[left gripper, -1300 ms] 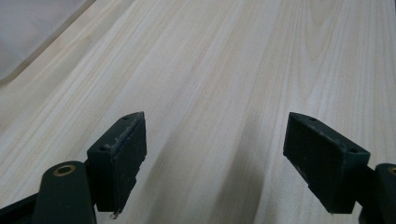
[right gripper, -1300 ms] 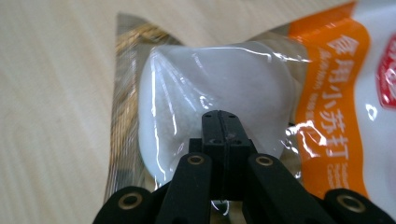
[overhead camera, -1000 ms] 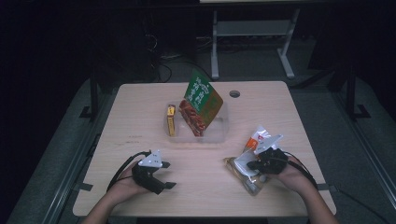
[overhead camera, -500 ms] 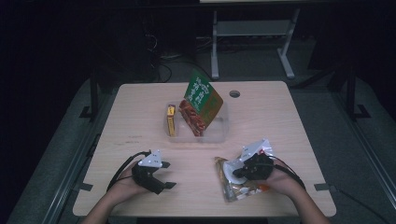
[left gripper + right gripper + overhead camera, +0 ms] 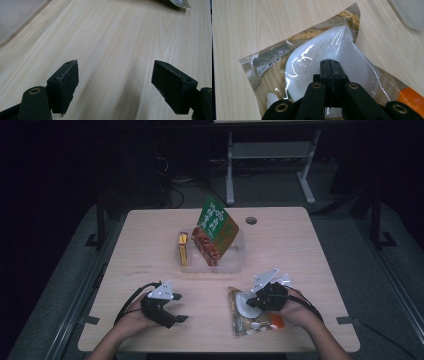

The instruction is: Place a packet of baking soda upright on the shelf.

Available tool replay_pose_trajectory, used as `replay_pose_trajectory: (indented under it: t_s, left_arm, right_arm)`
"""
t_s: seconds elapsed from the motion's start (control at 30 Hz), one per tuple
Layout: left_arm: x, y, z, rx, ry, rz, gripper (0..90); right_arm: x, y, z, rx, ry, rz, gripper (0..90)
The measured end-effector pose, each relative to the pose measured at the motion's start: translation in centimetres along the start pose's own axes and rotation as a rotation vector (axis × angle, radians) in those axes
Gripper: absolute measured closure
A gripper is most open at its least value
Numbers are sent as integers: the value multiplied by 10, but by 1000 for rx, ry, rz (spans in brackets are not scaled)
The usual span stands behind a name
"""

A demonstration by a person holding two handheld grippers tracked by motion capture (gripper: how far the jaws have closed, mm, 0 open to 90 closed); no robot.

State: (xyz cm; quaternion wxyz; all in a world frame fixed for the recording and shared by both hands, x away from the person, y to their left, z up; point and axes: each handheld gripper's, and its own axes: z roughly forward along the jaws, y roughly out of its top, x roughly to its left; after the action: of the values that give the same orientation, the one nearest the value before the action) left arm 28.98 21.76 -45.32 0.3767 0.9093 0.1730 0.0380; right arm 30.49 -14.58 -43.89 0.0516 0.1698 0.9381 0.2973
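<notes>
A clear food packet [image 5: 252, 322] with a round white lump and an orange corner lies on the wooden table [image 5: 300, 255] near its front right. My right gripper [image 5: 248, 302] sits over it, jaws pressed together on the film. In the right gripper view the shut gripper [image 5: 329, 63] pinches the glossy packet [image 5: 312, 52] above its white bulge. At the front left, my left gripper [image 5: 176, 317] rests in a hand just above the table. Seen in the left gripper view, that gripper [image 5: 116, 75] stands wide open over bare wood with nothing between its jaws.
A clear plastic tray [image 5: 235, 265] stands at the table's middle, holding a tilted green and red snack bag [image 5: 215, 227] and a small yellow box [image 5: 183, 249]. A round cable hole [image 5: 251, 220] is behind it. A packet's corner [image 5: 177, 2] shows far ahead of the left jaws.
My right gripper has moved left and toward the front edge, and the packet has come along with it. The left gripper has stayed where it was.
</notes>
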Motion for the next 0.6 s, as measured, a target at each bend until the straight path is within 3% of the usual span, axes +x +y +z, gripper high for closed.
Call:
replay_pose_trajectory:
  t_s: [0.2, 0.33, 0.5, 0.6]
  left_arm:
    - [-1, 1, 0, -2, 5, -2, 213]
    - [-1, 1, -1, -4, 3, -5, 213]
    - [-1, 1, -2, -2, 2, 11, 213]
    - [-2, 2, -2, -8, -5, -2, 213]
  right_arm:
    - [4, 10, 9, -12, 35, -21, 900]
    - [12, 20, 16, -15, 63, -23, 900]
    - [24, 33, 26, -20, 88, -56, 900]
    - [31, 40, 32, -29, 103, -78, 900]
